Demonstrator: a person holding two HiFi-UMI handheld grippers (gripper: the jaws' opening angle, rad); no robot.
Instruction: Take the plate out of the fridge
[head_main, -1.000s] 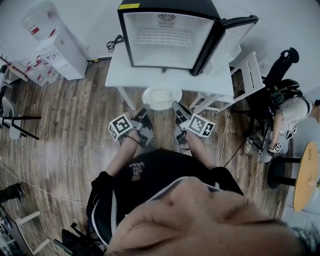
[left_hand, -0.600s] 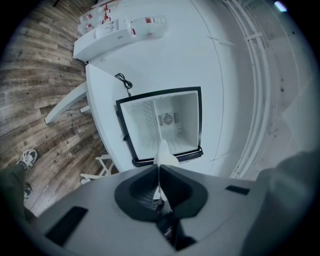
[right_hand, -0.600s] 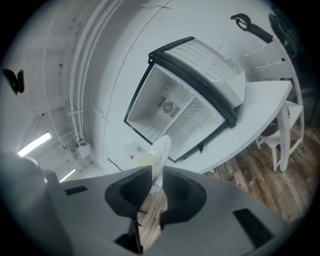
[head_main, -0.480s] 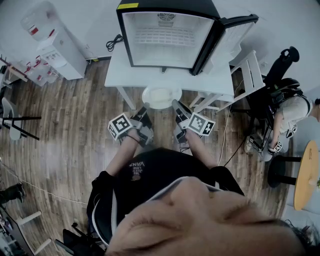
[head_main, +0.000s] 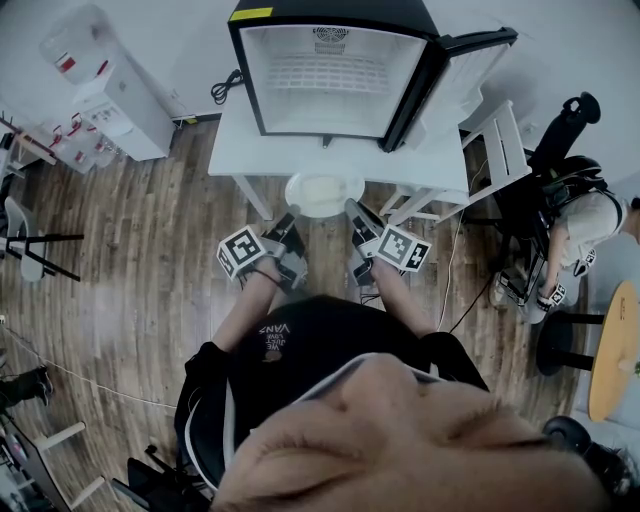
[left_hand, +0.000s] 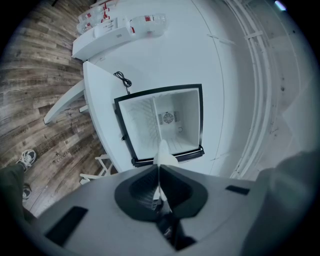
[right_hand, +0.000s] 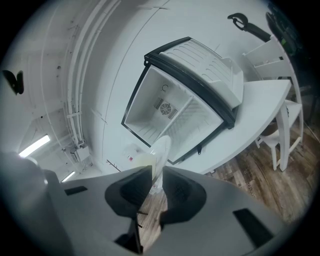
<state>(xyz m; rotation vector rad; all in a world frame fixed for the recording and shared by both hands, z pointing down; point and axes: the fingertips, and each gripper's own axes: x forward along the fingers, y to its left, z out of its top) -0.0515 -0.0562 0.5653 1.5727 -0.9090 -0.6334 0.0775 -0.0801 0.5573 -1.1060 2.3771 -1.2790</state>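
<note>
Though already clear of the open black, white-lined mini fridge (head_main: 330, 75), held at the front edge of the white table (head_main: 235, 150): round white plate (head_main: 323, 195), rim pinched on each side by left gripper (head_main: 290, 224) and right gripper (head_main: 353, 216). Probably the closing step; calls next for a level carry to a resting spot. Edge-on only in both gripper views; upper face hard to read
</note>
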